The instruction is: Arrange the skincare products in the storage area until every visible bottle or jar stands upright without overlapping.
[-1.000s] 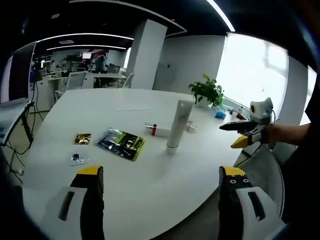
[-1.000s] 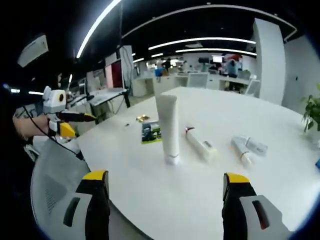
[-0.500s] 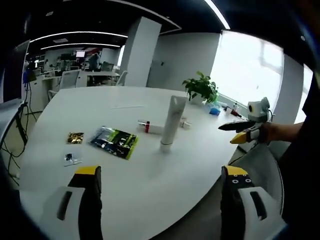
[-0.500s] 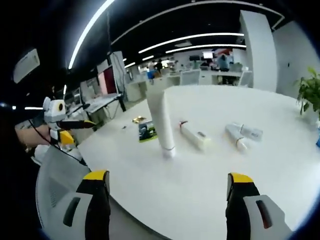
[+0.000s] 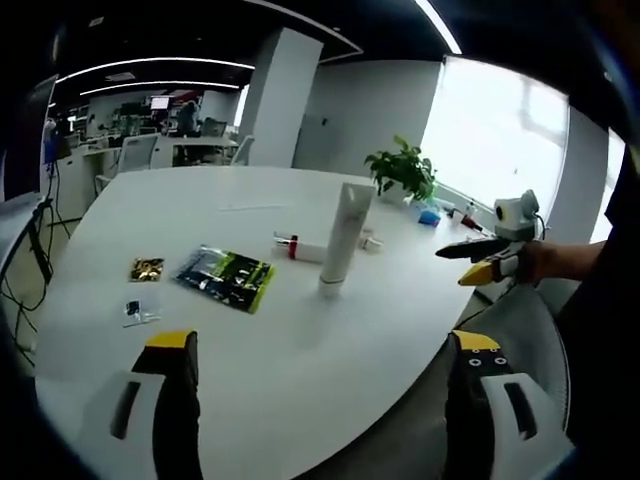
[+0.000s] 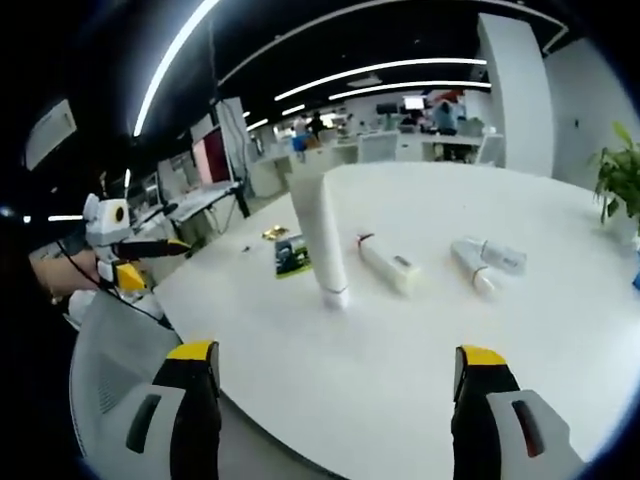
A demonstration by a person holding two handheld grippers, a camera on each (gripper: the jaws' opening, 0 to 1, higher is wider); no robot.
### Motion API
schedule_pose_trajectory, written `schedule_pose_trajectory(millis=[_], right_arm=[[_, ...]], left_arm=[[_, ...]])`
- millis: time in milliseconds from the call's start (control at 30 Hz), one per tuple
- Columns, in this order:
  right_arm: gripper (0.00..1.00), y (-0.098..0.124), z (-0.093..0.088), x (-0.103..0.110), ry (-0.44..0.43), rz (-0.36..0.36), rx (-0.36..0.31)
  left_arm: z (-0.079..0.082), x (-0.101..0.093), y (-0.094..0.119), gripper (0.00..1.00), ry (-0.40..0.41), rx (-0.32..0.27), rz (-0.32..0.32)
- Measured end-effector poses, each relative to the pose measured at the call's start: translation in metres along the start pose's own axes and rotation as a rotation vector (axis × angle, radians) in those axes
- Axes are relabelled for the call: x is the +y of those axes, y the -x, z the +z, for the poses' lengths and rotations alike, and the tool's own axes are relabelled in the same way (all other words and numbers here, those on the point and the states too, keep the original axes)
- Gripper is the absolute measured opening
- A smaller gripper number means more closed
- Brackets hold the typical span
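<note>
White office table [image 6: 420, 350] is holding one upright tube [image 6: 320, 245] and lying tubes [image 6: 388, 266], probably light and soft; both grippers [image 5: 315, 400] [image 6: 335, 410] are hovering wide open; grip mid-body.

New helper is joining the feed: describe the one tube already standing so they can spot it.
On the large white round table, near the edge facing the jaws, a tall white plastic tube stands cap-down. The other white tubes lie flat behind it; it alone is upright.
</note>
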State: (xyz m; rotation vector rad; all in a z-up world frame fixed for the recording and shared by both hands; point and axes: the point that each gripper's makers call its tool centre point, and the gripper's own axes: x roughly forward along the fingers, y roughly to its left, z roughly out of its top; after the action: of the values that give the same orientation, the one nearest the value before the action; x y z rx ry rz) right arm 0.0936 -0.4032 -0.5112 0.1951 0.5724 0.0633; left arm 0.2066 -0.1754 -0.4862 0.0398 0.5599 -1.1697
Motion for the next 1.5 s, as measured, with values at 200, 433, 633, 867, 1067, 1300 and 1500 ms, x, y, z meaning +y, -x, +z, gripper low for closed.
schedule_pose_trajectory(millis=[200, 433, 633, 867, 1067, 1300, 1500], right_arm=[[0.99, -0.003, 0.000, -0.005, 0.002, -0.003, 0.021], [0.99, -0.011, 0.020, -0.015, 0.040, -0.006, 0.046], [0.99, -0.027, 0.040, -0.031, 0.151, -0.041, 0.083], [0.98, -0.049, 0.049, -0.037, 0.218, -0.024, 0.144], [0.95, -0.070, 0.050, -0.052, 0.255, -0.014, 0.196], [0.91, -0.098, 0.048, -0.065, 0.295, 0.013, 0.254], [0.83, -0.115, 0.049, -0.069, 0.369, 0.017, 0.286]], left_arm=[[0.001, 0.002, 0.001, 0.96, 0.017, -0.008, 0.006], [0.001, 0.002, 0.001, 0.94, 0.028, -0.009, 0.010], [0.001, 0.007, 0.001, 0.94, 0.041, -0.008, 0.021], [0.001, 0.009, 0.002, 0.94, 0.052, -0.013, 0.032], [-0.002, 0.010, 0.001, 0.93, 0.057, 0.003, 0.035], [-0.005, 0.011, 0.000, 0.92, 0.058, 0.018, 0.038], [-0.007, 0.008, -0.001, 0.91, 0.052, 0.030, 0.028]])
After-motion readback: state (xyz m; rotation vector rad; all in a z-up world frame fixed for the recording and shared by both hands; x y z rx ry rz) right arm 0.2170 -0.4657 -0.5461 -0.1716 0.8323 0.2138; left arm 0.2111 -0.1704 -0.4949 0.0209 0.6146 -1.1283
